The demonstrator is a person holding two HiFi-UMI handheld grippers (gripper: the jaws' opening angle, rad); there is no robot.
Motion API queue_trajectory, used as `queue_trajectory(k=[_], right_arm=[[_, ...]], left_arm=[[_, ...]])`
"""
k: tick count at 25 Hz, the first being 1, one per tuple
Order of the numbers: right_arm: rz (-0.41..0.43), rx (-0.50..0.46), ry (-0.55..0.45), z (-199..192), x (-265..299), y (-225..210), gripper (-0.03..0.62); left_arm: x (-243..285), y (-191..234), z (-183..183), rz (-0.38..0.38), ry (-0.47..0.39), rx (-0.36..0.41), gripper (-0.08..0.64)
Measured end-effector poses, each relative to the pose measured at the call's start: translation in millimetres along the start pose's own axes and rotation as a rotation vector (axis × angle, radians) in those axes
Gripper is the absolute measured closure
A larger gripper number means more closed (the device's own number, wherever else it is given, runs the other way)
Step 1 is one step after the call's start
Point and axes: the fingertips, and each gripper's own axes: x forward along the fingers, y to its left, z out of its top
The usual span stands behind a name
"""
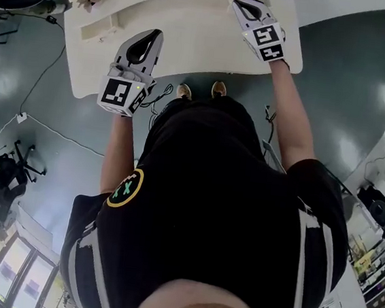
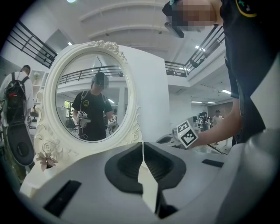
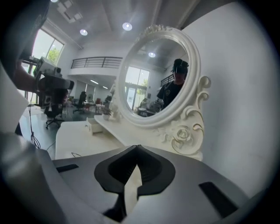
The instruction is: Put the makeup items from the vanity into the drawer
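Right gripper view: the right gripper [image 3: 137,151] has its jaws pressed together, with nothing between the pads. The left gripper [image 2: 143,146] is likewise closed tip to tip and empty. Both hover over the white vanity top [image 1: 190,44], well apart: the left is near the front edge and the right further back, facing the oval mirror [image 3: 153,74]. A low white box [image 3: 93,125] sits on the top, and a small flower ornament [image 2: 46,159] is at the mirror's base. No makeup item can be made out, and no drawer shows in any view.

Judgement: no carry is in hand; this is either between pick-ups or the items are already stowed. The next move calls for locating a remaining item or the drawer front, then spreading the jaws before approach.
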Motion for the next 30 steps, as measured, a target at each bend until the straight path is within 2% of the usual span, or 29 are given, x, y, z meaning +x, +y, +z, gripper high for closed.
queue_trajectory(k=[7,15,19,30], right_arm=[[0.124,0.001,-0.212,88.6,-21.5,81.3,0.569],[0.224,0.001,-0.373,148.1,-48.9,143.7,0.570],[0.227,0.029,-0.360,147.7,-48.3,154.9,0.571],[0.188,0.049,-0.372,150.3,-51.4,149.9,0.572]], left_arm=[[-5.3,1.0,8.4,0.014,-0.010,0.009,0.532],[-11.4,2.3,10.3,0.012,-0.017,0.011,0.532],[-10.3,3.4,11.9,0.002,-0.027,0.017,0.532],[-11.9,4.2,13.6,-0.010,-0.041,0.029,0.532]])
